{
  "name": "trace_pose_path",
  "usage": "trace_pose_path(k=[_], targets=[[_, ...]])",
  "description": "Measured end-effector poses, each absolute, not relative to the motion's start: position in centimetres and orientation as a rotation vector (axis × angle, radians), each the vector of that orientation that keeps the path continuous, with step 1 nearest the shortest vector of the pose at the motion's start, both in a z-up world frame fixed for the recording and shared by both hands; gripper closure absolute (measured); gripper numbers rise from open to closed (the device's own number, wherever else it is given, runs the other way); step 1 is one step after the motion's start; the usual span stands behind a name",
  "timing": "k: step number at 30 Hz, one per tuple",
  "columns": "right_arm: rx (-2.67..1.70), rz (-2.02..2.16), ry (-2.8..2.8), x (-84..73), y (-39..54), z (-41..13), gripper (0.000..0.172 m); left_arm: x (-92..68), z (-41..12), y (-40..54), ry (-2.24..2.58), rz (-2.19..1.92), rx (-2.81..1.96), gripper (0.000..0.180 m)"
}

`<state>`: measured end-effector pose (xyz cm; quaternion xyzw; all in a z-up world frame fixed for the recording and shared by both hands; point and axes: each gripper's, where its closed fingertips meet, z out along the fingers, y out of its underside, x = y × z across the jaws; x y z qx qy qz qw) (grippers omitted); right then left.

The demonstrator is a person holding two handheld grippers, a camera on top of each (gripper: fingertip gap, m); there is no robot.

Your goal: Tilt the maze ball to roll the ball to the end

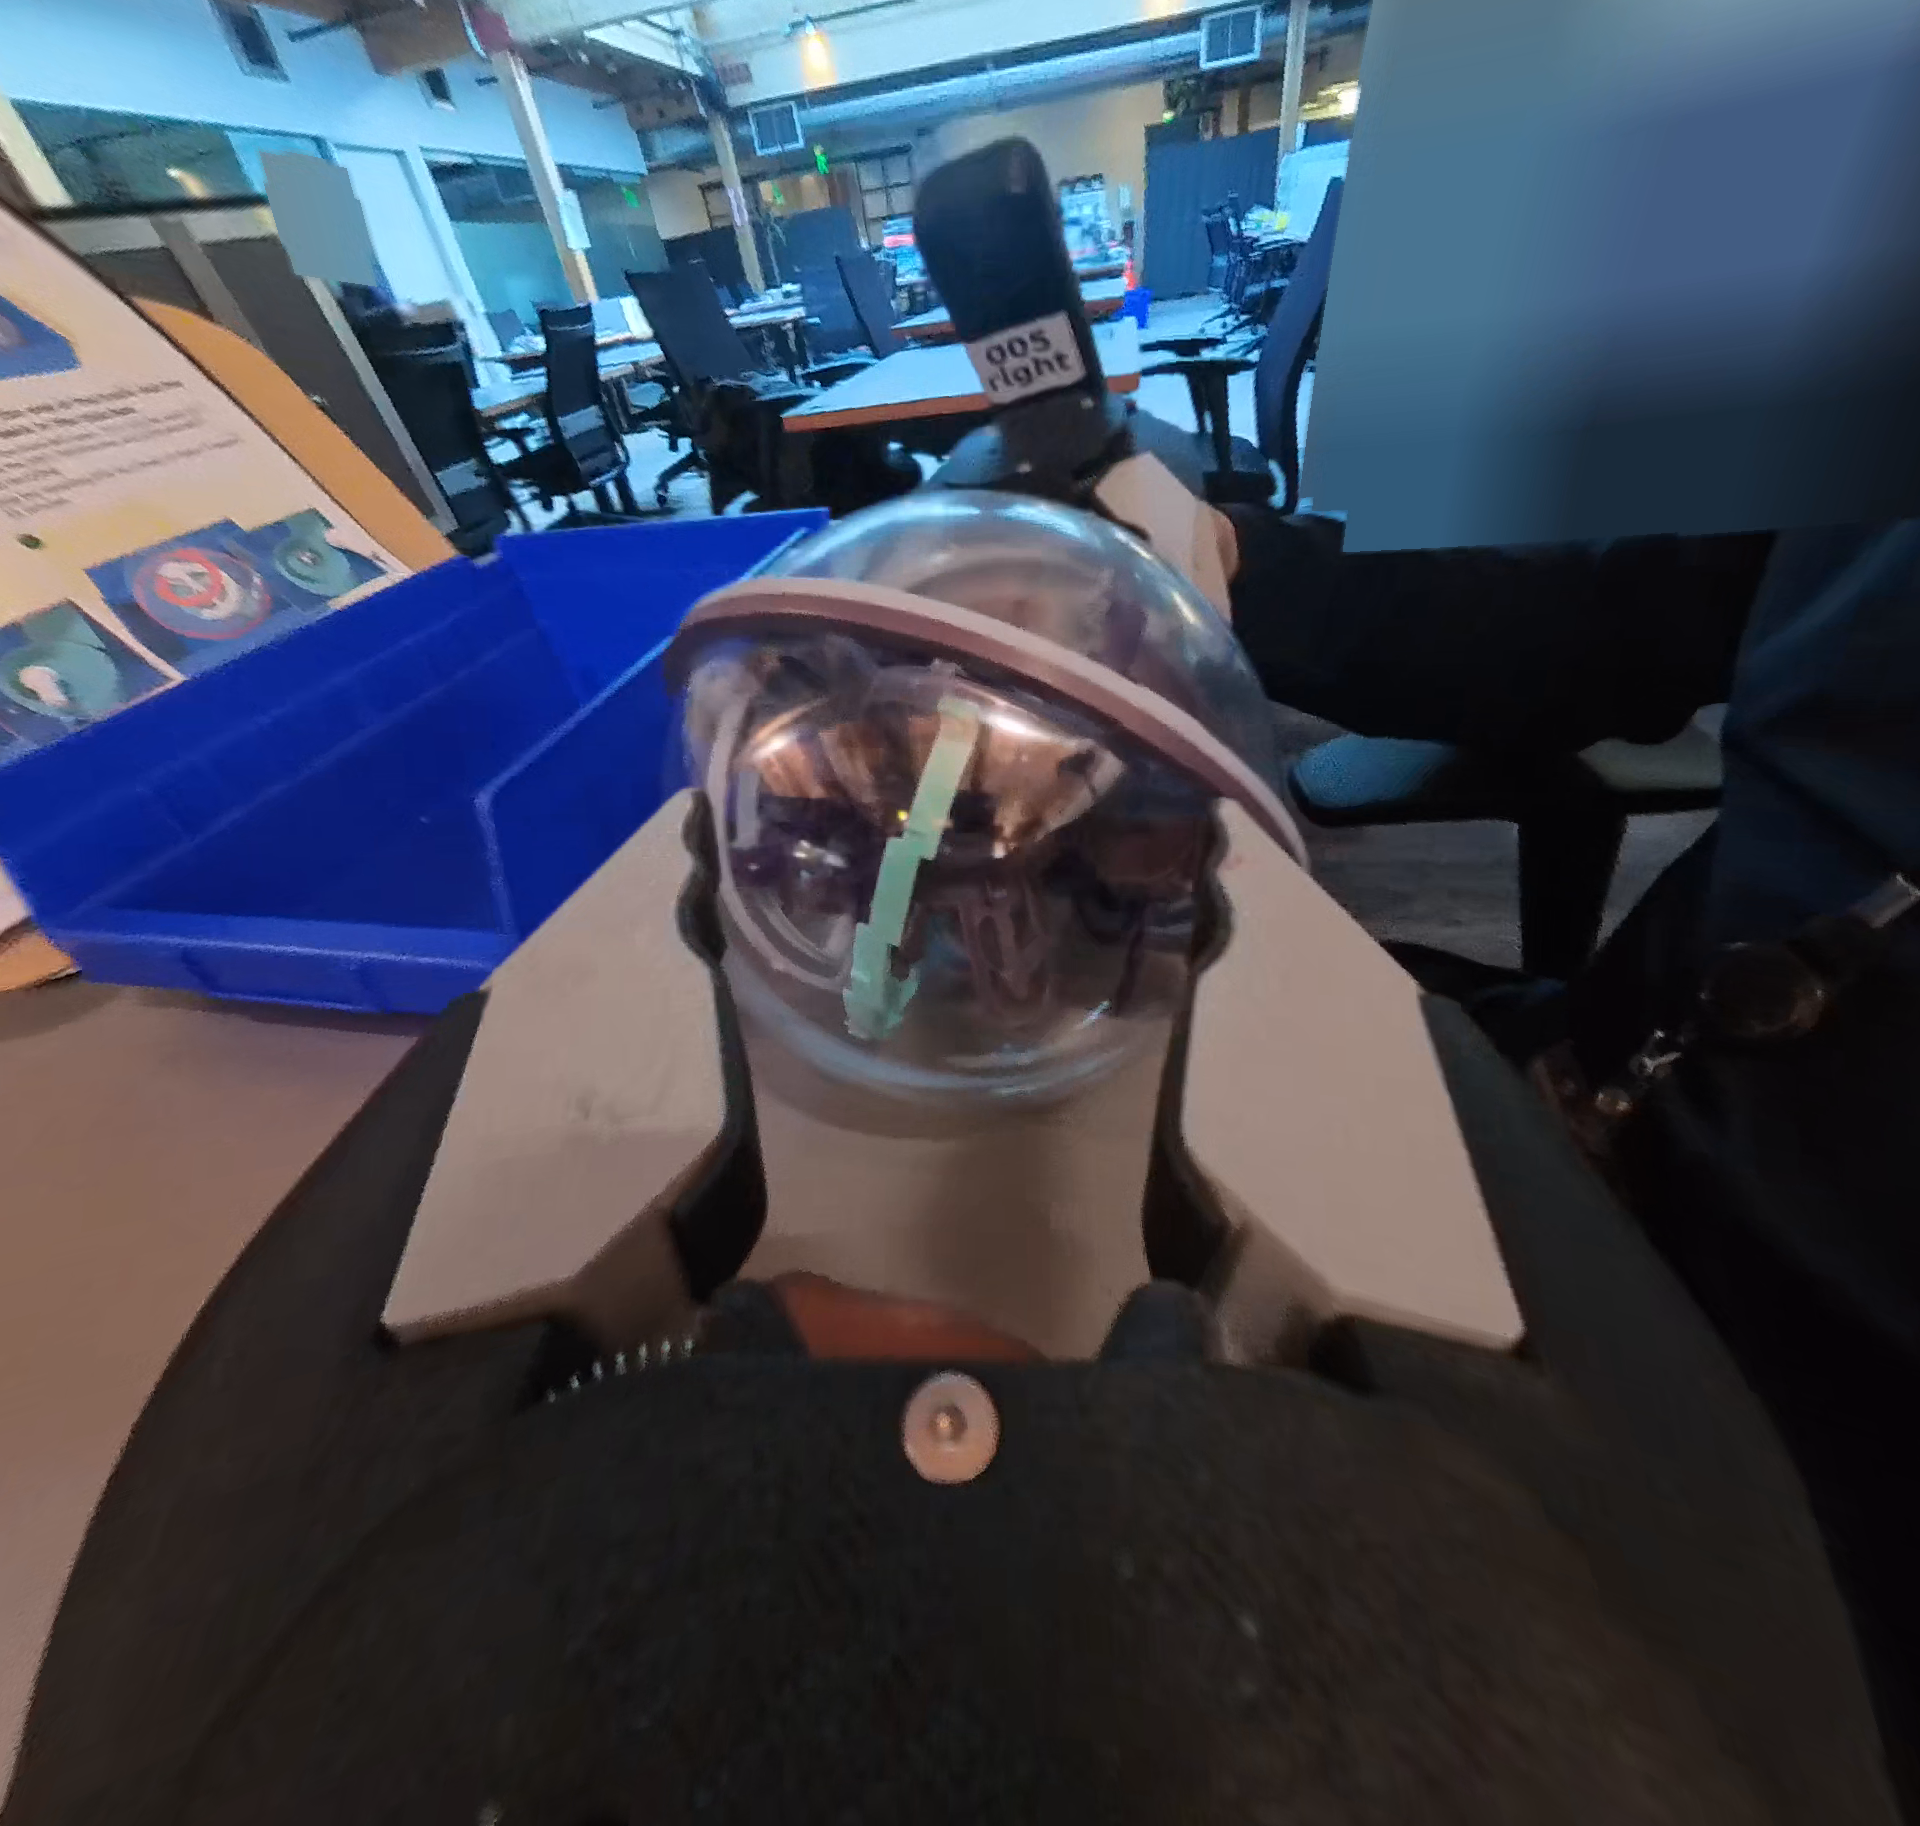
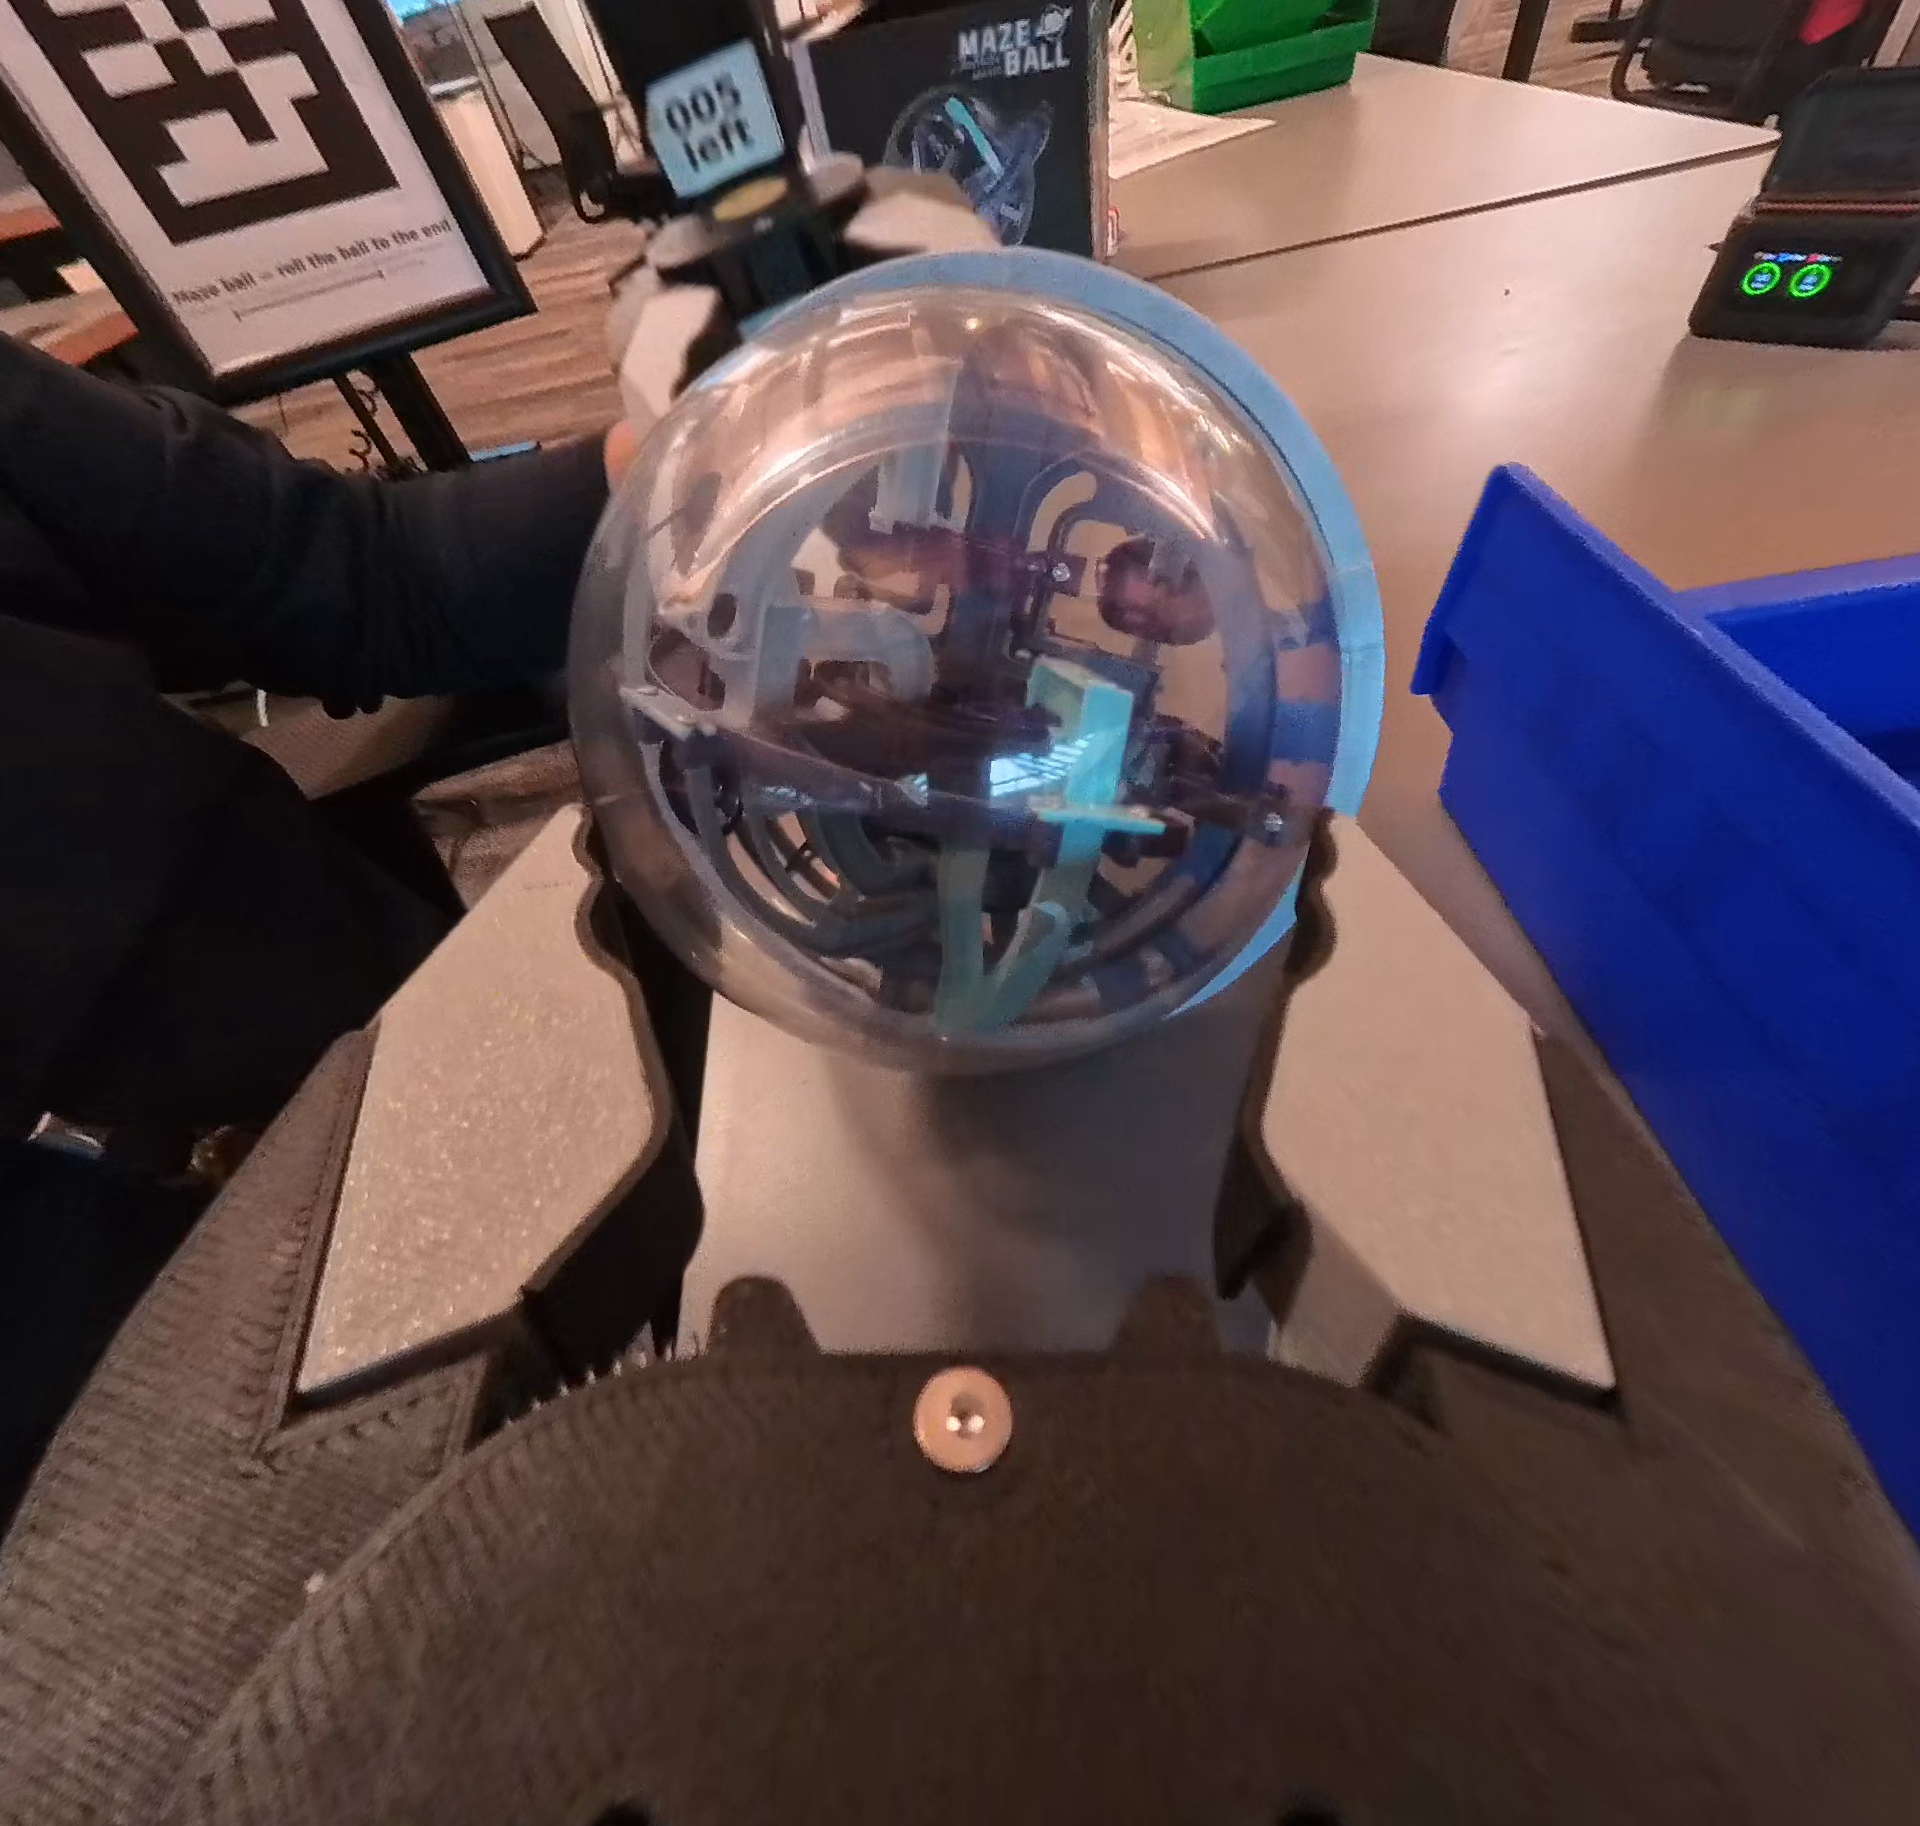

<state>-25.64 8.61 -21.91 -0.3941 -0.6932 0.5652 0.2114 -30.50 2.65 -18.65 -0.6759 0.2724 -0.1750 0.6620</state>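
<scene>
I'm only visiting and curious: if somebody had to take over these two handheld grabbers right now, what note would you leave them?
Left gripper: fingers on both sides of the maze ball.
Right gripper: holds the same ball from the opposite side.
The ball is lifted above the grey table, beside the blue bin.
Done: ball picked up between both grippers.
Left: tilting; I cannot spot the small ball inside, so find it first.

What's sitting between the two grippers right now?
The clear plastic maze ball with the blue rim. In the right wrist view it fills the span from the right gripper to the left gripper behind it; the left wrist view shows the same.
</scene>
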Motion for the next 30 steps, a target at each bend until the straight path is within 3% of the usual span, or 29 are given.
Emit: trace_pose_path(k=[5,16,30], targets=[[-1.103,1.562,-1.935,-25.6,8.5,-22.2,0.047,-30.9,-17.8,2.6,0.512,-0.431,-1.645,0.095],[-1.104,1.497,-1.948,-26.0,8.3,-22.8,0.054,-30.0,-19.3,3.0,0.426,-0.351,-1.896,0.067],[-1.095,1.458,-1.955,-25.7,8.8,-22.8,0.057,-29.7,-19.8,3.7,0.628,-0.14,-1.948,0.066]])
